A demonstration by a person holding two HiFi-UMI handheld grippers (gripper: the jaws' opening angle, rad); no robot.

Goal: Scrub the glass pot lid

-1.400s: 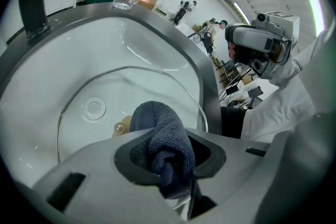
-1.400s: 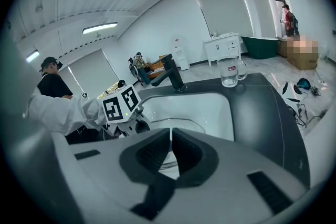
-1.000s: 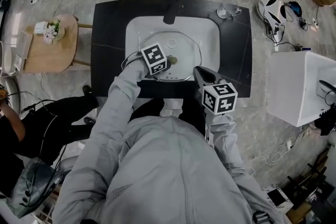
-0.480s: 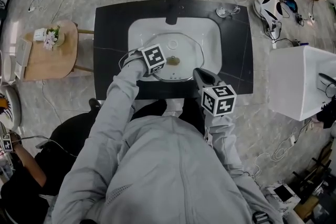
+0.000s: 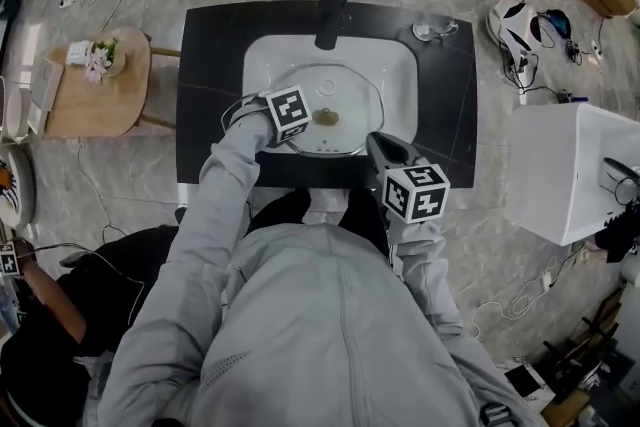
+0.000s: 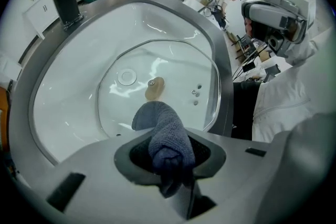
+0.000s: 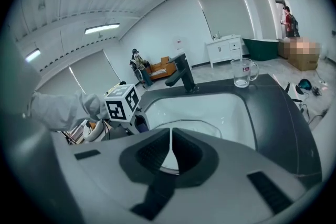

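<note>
A round glass pot lid [image 5: 335, 107] with a brown knob [image 6: 154, 88] lies flat in the white sink basin [image 5: 400, 67]. My left gripper [image 5: 272, 125] hangs over the lid's near left rim, shut on a dark blue cloth [image 6: 167, 136] that sticks out toward the lid. In the left gripper view the cloth's tip is just short of the knob. My right gripper [image 5: 385, 148] is shut with nothing in it, above the black counter's front edge to the right of the lid. The lid [image 7: 195, 128] shows beyond its jaws.
A black faucet [image 5: 331, 7] stands at the back of the sink. A clear glass mug [image 5: 436, 23] sits on the black counter [image 5: 210, 95] at the back right. A small wooden table [image 5: 95, 97] is to the left, a white cabinet [image 5: 570, 170] to the right.
My left gripper with the cloth has slid a little left and back across the lid. The right gripper has stayed in place.
</note>
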